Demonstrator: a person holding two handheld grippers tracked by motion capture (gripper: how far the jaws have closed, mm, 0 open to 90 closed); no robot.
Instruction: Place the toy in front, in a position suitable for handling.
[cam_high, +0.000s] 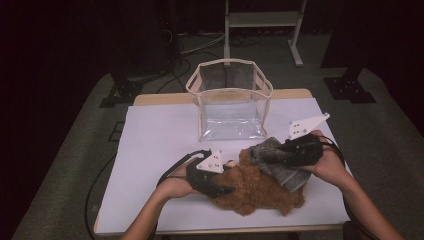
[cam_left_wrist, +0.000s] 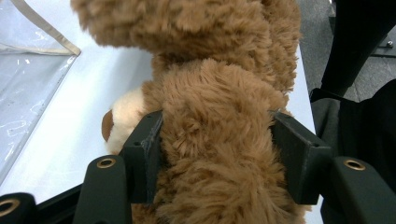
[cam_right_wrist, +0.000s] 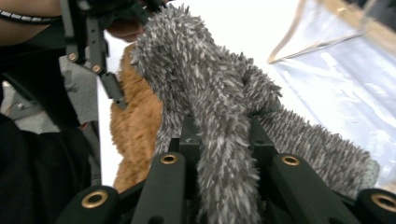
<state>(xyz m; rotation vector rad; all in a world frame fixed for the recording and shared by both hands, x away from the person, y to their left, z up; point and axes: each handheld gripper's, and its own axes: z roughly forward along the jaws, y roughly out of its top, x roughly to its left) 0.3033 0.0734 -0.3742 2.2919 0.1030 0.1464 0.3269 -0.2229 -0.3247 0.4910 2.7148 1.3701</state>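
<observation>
— What have your claws got?

— My left gripper (cam_high: 222, 189) is clamped on the brown plush bear (cam_high: 257, 190); in the left gripper view both jaws press into the fur from either side, and its pale muzzle (cam_left_wrist: 122, 122) pokes out just beyond one jaw. My right gripper (cam_high: 280, 150) is closed tight on the grey fuzzy cloth (cam_high: 280, 162), a fold of it pinched between the jaws.

— Where do they lie?

— The bear is on the white table (cam_high: 155, 150), near its front edge, between my two hands. The cloth rests on top of the bear at its right end, touching it.

— Which way do they run?

— The bear's long axis goes roughly across the table, left to right. The cloth slants from the bear's upper middle down toward the right.

— And the container?

— The clear bag with beige trim (cam_high: 230, 97) stands upright and open-topped behind the bear, just apart from it. I see nothing inside it.
</observation>
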